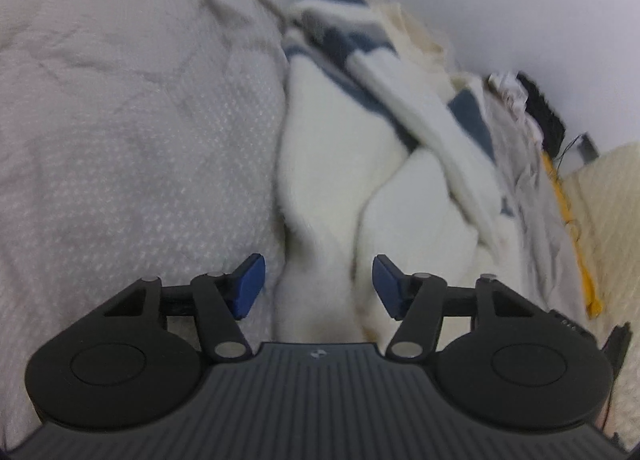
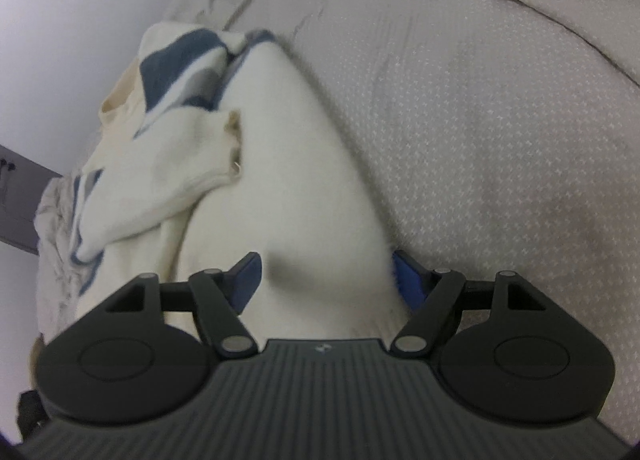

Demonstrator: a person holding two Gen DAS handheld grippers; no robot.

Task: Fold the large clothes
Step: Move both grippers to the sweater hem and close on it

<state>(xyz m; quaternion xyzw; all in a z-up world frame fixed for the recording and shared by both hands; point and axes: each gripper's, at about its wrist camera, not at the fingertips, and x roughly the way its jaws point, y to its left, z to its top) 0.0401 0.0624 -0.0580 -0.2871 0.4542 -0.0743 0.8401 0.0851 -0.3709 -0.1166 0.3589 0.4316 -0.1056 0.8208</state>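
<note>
Blur smears the white, blue-striped garment (image 1: 352, 180) lying on the bed (image 1: 120, 140) beneath both my spread claws, left claw (image 1: 319, 287) and right claw (image 2: 326, 280), fabric between their jaws, grip unclear.

— What covers the bed?
— A pale grey bedspread (image 1: 120, 160) woven with small white flecks, creased toward its far edge.

— And past that edge?
— A plain white wall (image 1: 520, 0). A crumpled grey sheet (image 1: 536, 220) with a yellow trim strip (image 1: 580, 252) lies at the right edge, beside a cream quilted cover (image 1: 612, 196).
</note>
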